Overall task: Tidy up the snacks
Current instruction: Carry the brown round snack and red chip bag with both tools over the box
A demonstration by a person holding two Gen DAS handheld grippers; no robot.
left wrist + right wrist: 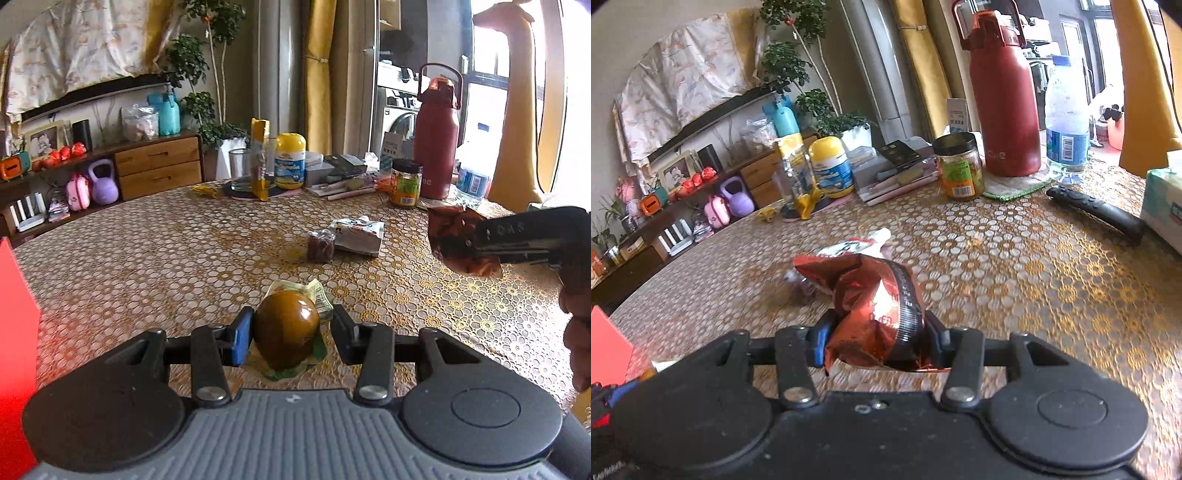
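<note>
The brown egg snack (286, 328) is held in the left gripper (291, 334), the red foil bag (875, 310) is held in the right gripper (877, 341), and the red box (14, 350) is seen left of the egg, nearer the left gripper.

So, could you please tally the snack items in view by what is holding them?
Held in the left tool: 1, brown egg pack
Held in the right tool: 1, red foil bag
Lying on the table: 2, white packet, small dark pack
Total: 4
</note>
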